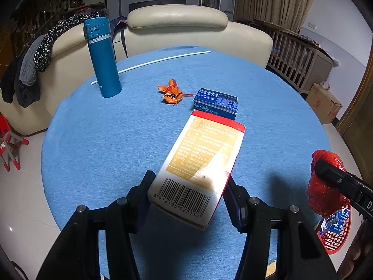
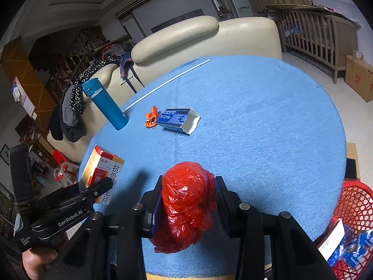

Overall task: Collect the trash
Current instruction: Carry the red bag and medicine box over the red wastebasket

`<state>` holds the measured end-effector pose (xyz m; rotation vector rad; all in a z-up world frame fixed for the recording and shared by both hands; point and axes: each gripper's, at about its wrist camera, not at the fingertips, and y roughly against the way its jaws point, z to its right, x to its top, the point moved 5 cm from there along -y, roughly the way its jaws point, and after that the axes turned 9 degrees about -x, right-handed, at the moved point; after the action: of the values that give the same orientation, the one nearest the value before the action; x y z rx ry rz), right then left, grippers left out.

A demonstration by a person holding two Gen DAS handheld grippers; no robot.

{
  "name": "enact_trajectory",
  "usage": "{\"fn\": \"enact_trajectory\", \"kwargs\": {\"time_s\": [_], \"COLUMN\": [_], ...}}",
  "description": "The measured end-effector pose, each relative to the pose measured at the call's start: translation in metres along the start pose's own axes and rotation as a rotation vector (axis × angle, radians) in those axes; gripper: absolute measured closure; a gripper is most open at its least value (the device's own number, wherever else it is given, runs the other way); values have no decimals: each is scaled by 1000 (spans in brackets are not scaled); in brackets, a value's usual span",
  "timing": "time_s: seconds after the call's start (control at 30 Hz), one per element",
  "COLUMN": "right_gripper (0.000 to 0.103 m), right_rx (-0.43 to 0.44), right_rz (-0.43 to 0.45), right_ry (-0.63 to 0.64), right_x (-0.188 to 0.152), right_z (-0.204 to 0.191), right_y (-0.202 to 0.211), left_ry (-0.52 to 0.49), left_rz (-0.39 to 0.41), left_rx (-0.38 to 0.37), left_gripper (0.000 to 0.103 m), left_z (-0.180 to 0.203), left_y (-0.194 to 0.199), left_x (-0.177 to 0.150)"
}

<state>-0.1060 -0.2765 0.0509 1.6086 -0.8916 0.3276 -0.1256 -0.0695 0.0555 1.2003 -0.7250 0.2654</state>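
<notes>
On the surface (image 1: pixel 98 140), the flask (image 1: pixel 102 58) stands at the far left with the long rod (image 1: pixel 151 64) lying behind it, and the crumpled wrapper (image 1: pixel 171 92) lies just left of the flat carton (image 1: pixel 215 102) near the middle. The sofa (image 1: pixel 177 30) stands behind the surface, and the mesh basket (image 2: pixel 356 210) sits off its near right edge.

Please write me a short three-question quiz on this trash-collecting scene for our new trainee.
1. True or false: the left gripper holds the red and white carton.
2. What does the right gripper clamp? A) crumpled red plastic bag B) blue flask C) white rod
3. Which two pieces of trash lie loose on the blue table?

Key: 1 true. 2 A. 3 the orange wrapper and the blue carton.
</notes>
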Motion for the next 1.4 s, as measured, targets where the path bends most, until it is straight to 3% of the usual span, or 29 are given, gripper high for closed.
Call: {"fn": "enact_trajectory", "kwargs": {"time_s": [1.4], "right_gripper": [60], "right_rx": [0], "right_rz": [44], "right_ry": [-60], "right_x": [-2], "right_z": [27], "right_y": [21], "left_ry": [-46], "left_rz": [1], "left_rx": [-4], "left_gripper": [45], "left_z": [27], "left_y": [-4], "left_x": [0]}}
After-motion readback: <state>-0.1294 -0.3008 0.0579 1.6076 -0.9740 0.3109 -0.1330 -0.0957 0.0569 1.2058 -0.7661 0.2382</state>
